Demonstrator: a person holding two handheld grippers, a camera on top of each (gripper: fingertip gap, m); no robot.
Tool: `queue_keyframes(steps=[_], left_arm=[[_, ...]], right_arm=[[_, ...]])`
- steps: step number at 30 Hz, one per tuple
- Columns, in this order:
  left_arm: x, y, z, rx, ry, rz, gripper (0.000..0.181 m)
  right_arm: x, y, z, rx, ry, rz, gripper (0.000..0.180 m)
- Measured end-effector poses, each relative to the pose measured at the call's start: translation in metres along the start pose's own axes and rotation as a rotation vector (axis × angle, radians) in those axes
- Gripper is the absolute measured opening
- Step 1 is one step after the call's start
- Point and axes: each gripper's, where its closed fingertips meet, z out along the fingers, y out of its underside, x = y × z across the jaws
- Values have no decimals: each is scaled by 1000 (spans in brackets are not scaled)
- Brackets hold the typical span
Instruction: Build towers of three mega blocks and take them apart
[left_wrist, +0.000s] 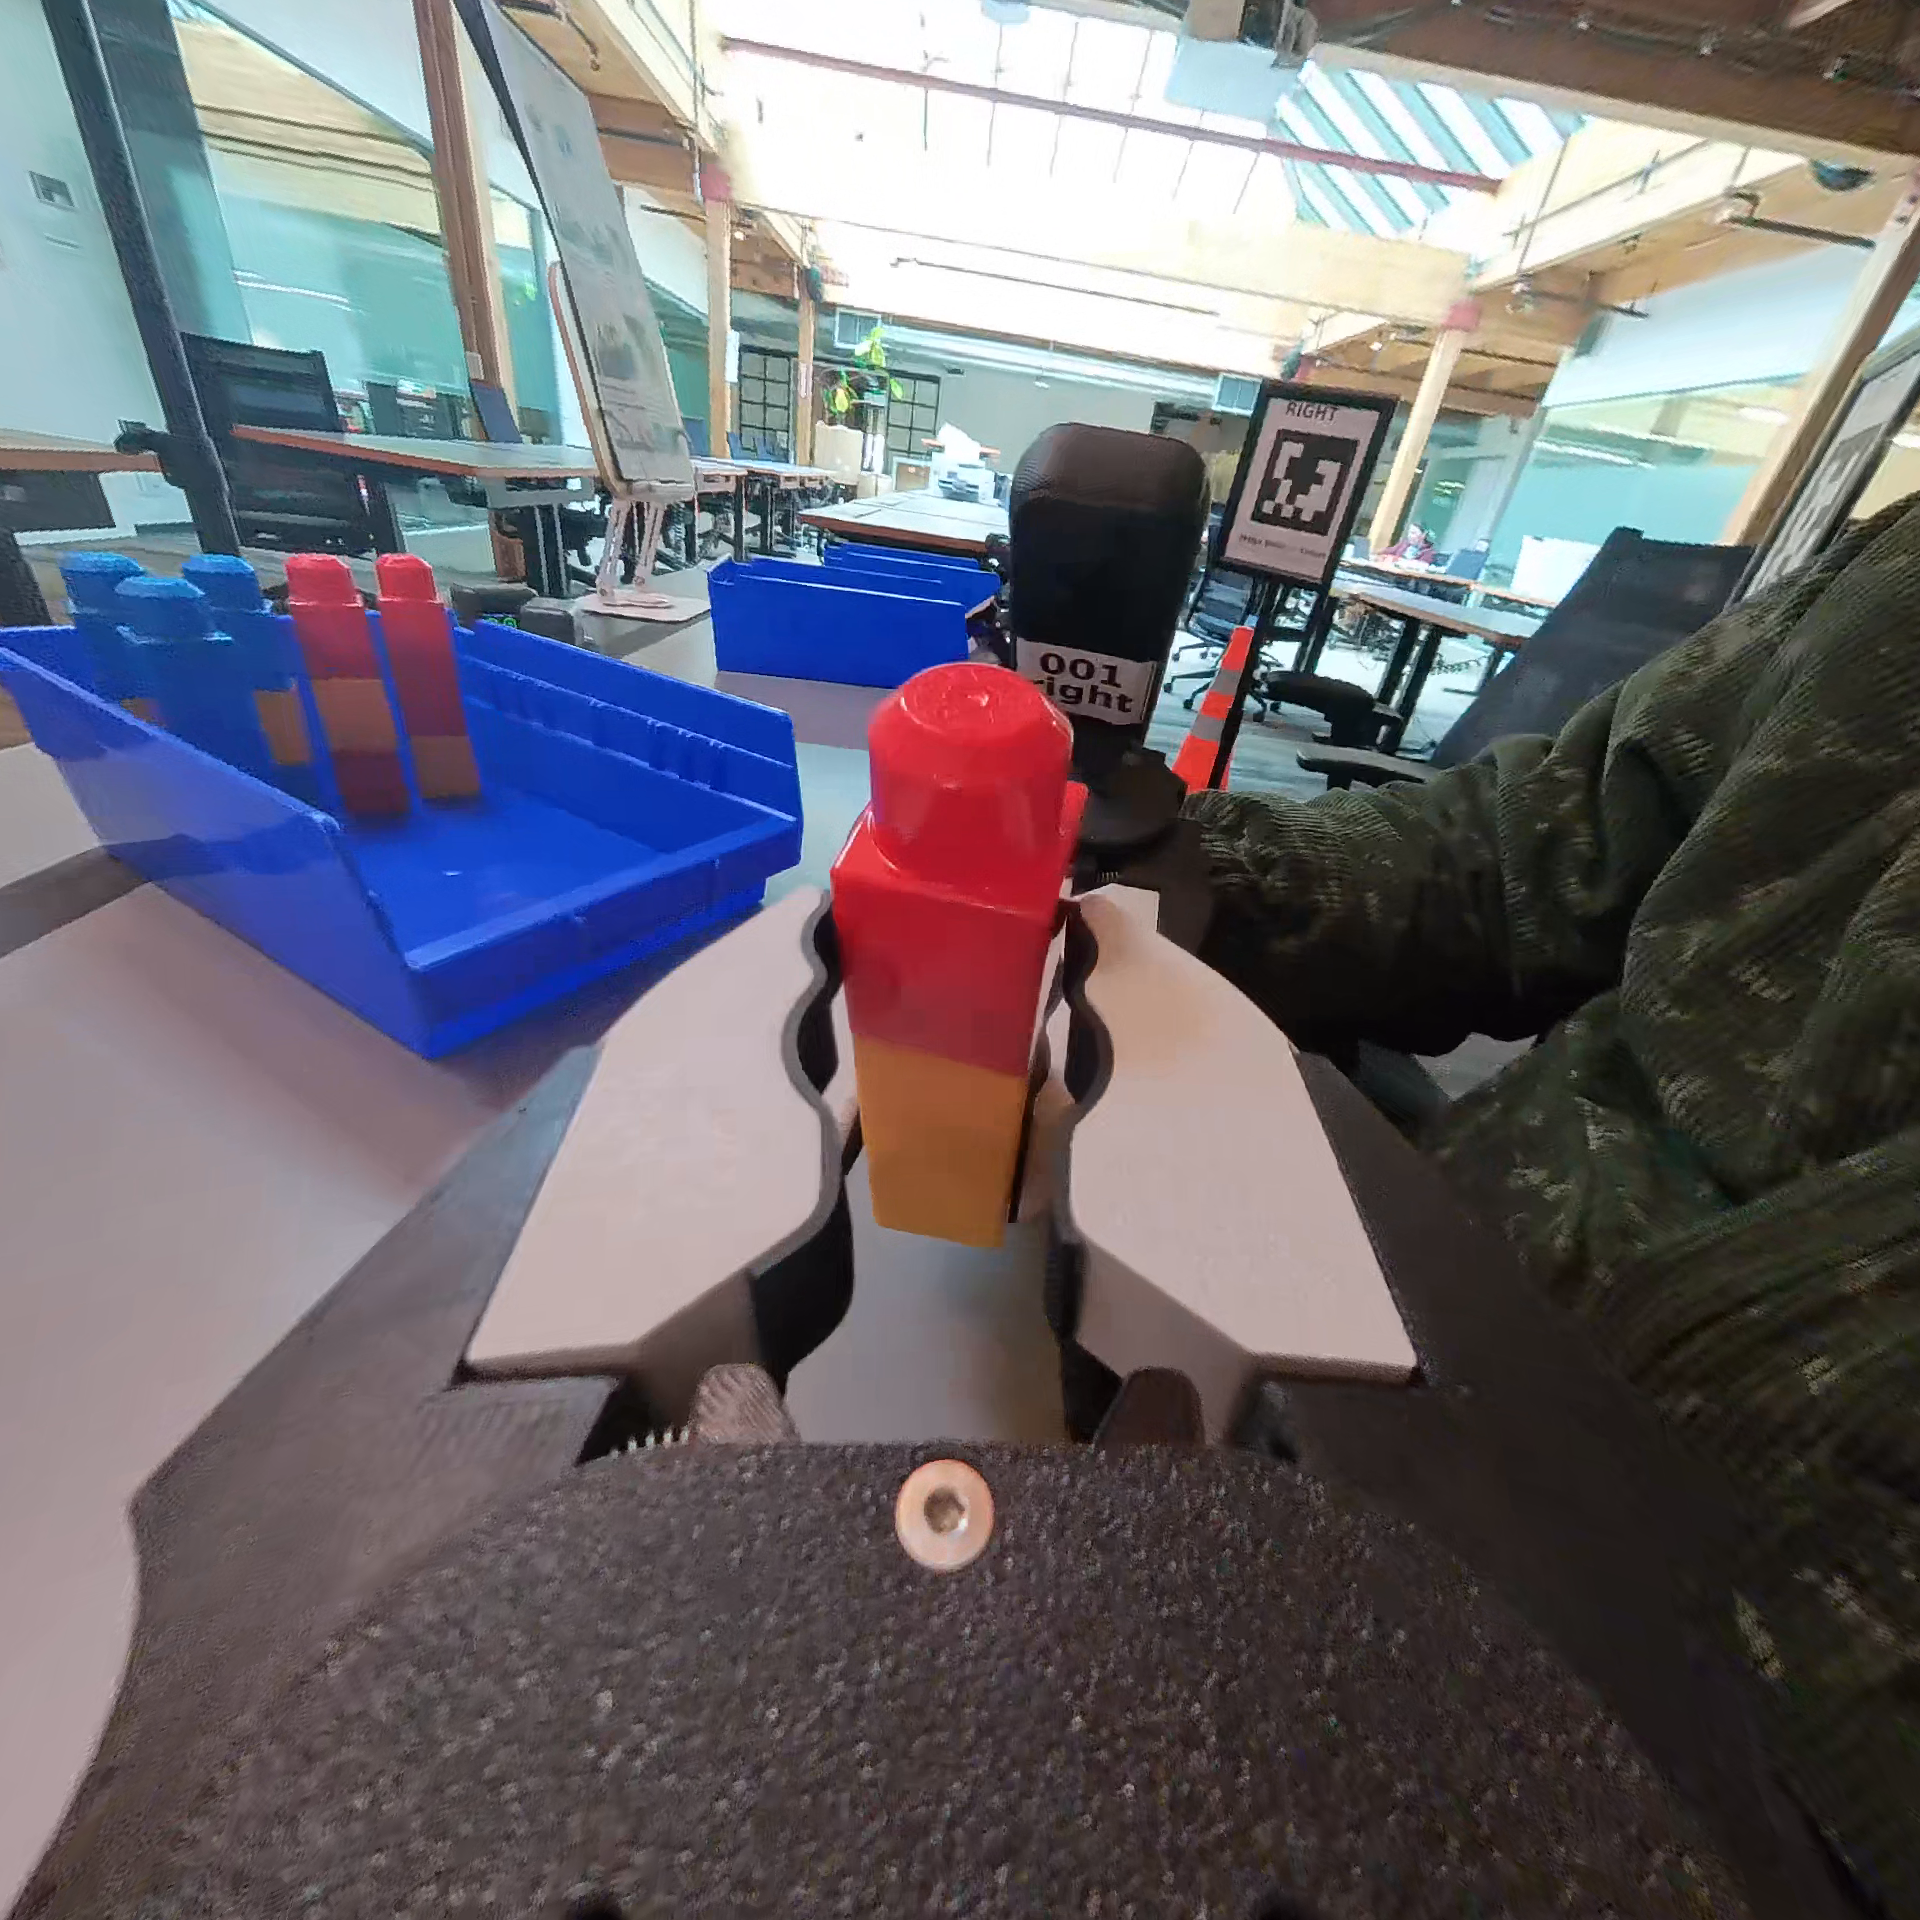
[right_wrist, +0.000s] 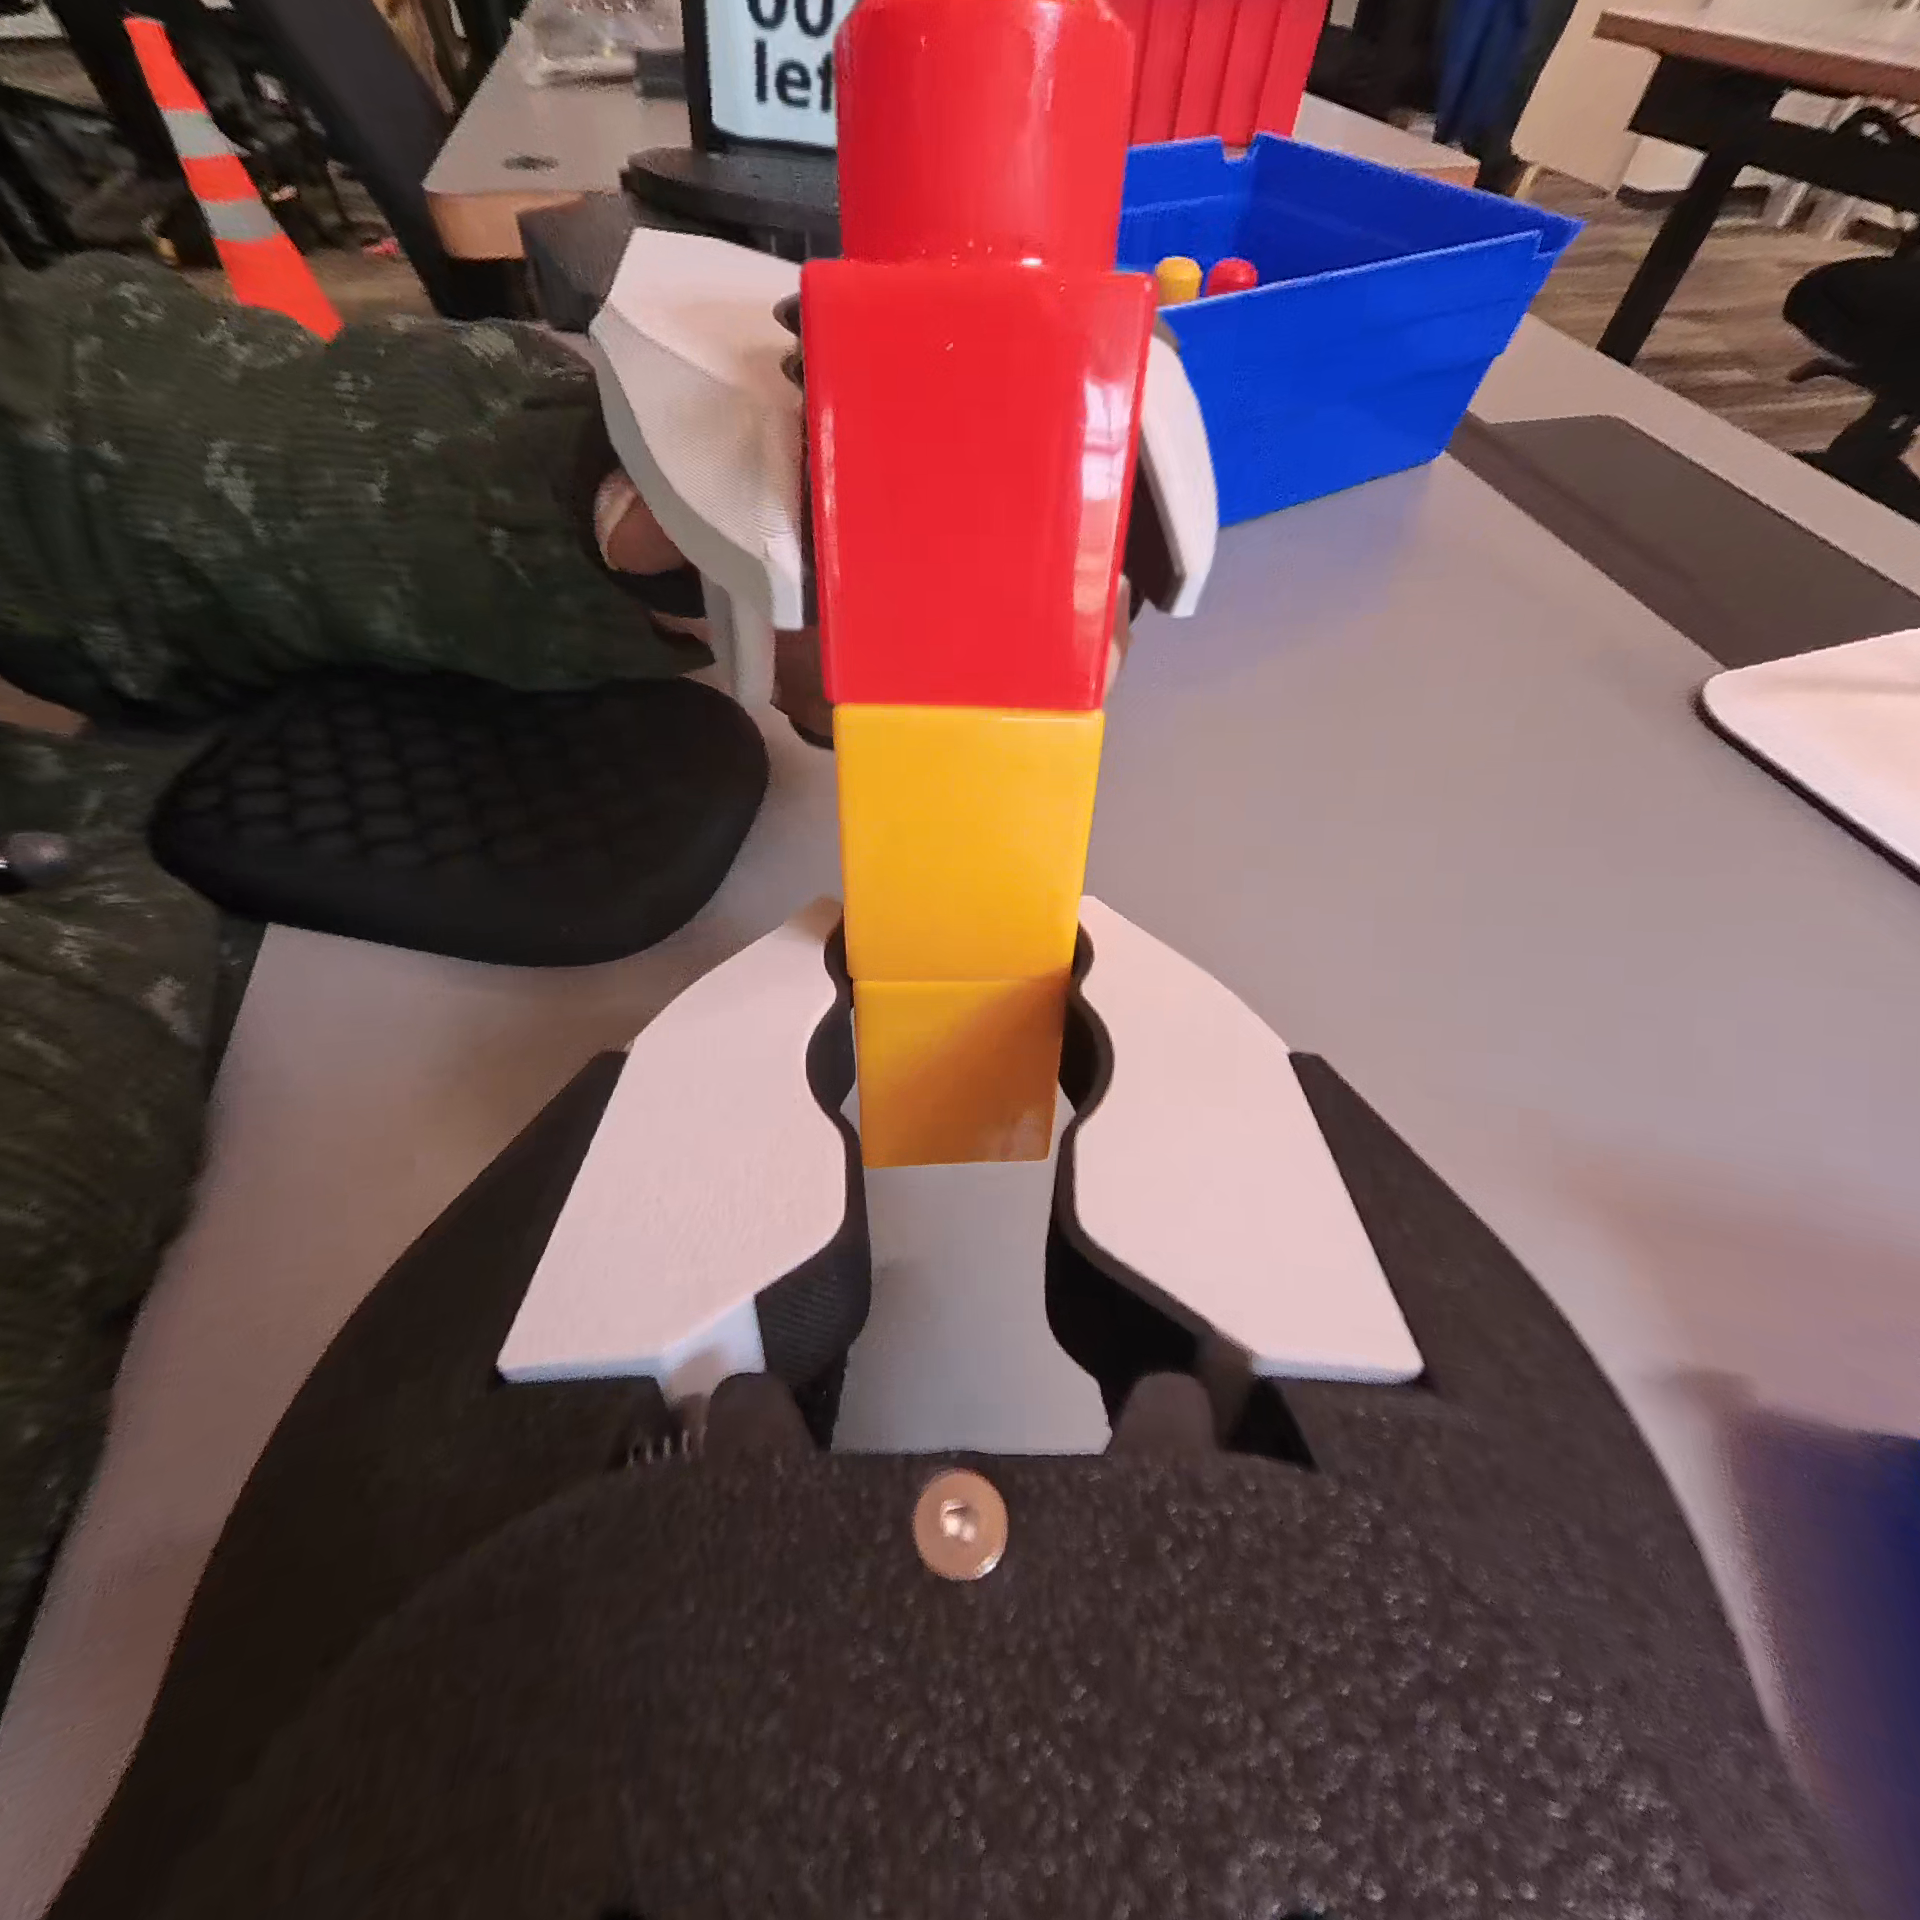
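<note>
A tower of three mega blocks shows in the right wrist view: a red block (right_wrist: 966, 488) on top, a yellow block (right_wrist: 966, 842) in the middle, a second yellow block (right_wrist: 956, 1070) at the bottom. My right gripper (right_wrist: 961, 1029) is shut on the bottom yellow block. My left gripper (left_wrist: 948, 997) is shut on the tower at the red block (left_wrist: 940, 914), just above a yellow block (left_wrist: 940, 1132). Its white fingers (right_wrist: 707, 436) flank the red block in the right wrist view. The right gripper's black body (left_wrist: 1101, 561) stands behind the tower.
A blue bin (left_wrist: 582, 935) at the left holds several finished towers, blue-topped (left_wrist: 156, 644) and red-topped (left_wrist: 343, 686). A second blue bin (left_wrist: 831, 634) sits farther back. In the right wrist view a blue bin (right_wrist: 1340, 374) holds loose blocks. A person's green sleeve (left_wrist: 1662, 935) is at the right. Left tips to right tips: about 6 cm.
</note>
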Motion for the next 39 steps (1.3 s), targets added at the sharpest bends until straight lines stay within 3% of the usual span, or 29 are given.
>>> queue_keyframes(steps=[10, 39], left_arm=[[-3, 0, 3, -23, -68, -8, 40], [10, -7, -3, 33, 38, -3, 40]], right_arm=[[1, -1, 0, 2, 10, 26, 37], [-13, -8, -5, 62, -115, 46, 37]])
